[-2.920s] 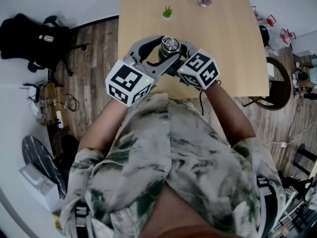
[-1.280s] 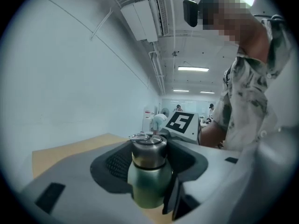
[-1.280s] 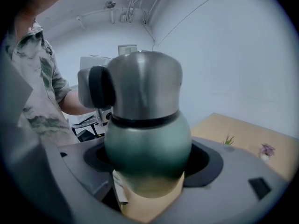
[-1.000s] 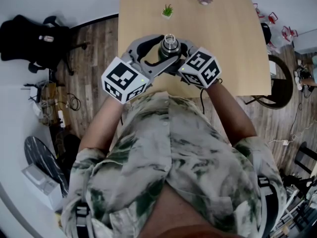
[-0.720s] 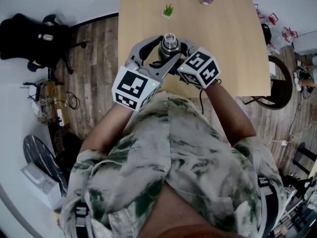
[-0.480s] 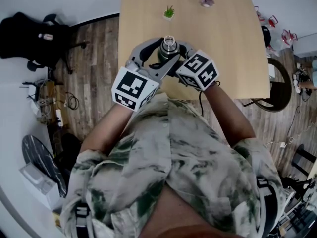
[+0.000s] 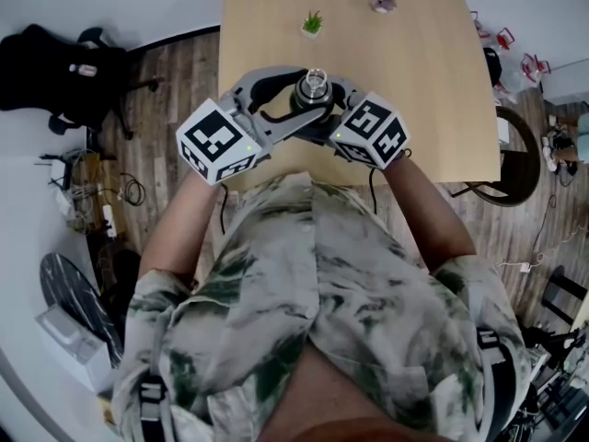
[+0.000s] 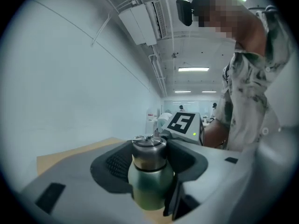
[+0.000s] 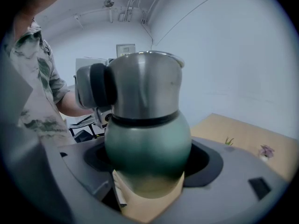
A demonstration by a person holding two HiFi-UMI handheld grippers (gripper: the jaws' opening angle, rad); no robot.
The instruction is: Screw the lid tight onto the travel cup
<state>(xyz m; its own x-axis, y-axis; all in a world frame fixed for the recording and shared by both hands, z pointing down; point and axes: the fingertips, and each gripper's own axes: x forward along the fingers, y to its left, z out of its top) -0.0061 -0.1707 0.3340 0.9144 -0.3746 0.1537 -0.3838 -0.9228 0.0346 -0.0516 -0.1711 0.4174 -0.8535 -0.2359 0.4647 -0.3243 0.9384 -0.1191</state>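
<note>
The travel cup stands near the front edge of the wooden table [image 7: 423,81]. It has a green body [image 9: 147,146] under a steel lid [image 7: 313,85]. My left gripper [image 7: 307,90] reaches in from the left and its jaws, which have just been closing a little, sit around the lid [image 8: 148,152], shut on it. Its black pad [image 9: 97,85] lies against the lid's side. My right gripper [image 7: 326,105] comes from the right, lower down, shut on the green body [image 8: 149,190]. The body fills the space between its jaws in the right gripper view.
A small potted plant [image 7: 313,23] and a pinkish flower piece [image 7: 379,2] stand at the far end of the table. A black office chair [image 7: 74,63] is on the floor to the left. Another chair [image 7: 515,159] is at the table's right side.
The left gripper's marker cube has swung left and away from my body around the lid. The cup and the right gripper stay where they were.
</note>
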